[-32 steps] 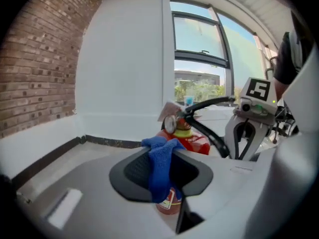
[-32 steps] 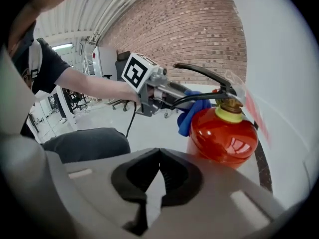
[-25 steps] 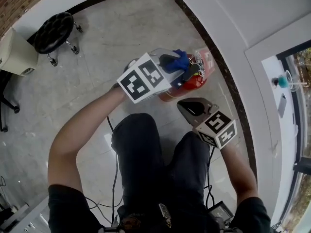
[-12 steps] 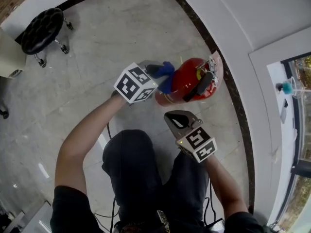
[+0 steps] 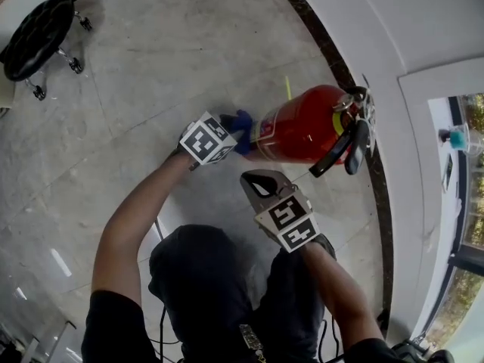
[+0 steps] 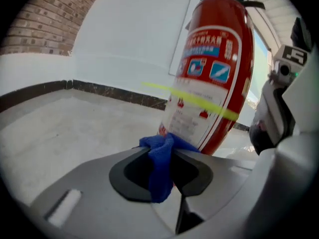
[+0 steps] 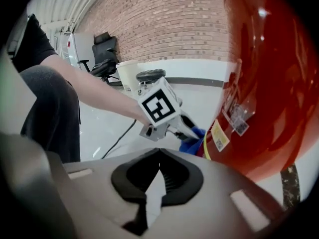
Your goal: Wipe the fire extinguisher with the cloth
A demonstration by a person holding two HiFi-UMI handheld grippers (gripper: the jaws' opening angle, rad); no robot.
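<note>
Blue cloth [image 6: 160, 176], soft and limp, sat pinched in the left gripper [image 5: 236, 129] just beside the floor-standing fire extinguisher [image 5: 302, 123], which was probably heavy, slick, and best steadied by its handle. The right gripper [image 7: 158, 153] was pressed together, empty.

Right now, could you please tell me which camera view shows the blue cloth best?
The left gripper view: the blue cloth sits close up, pinched in the left gripper, right by the red fire extinguisher. The head view shows only a small blue tuft at that gripper's tip; the right gripper view shows a distant sliver.
</note>
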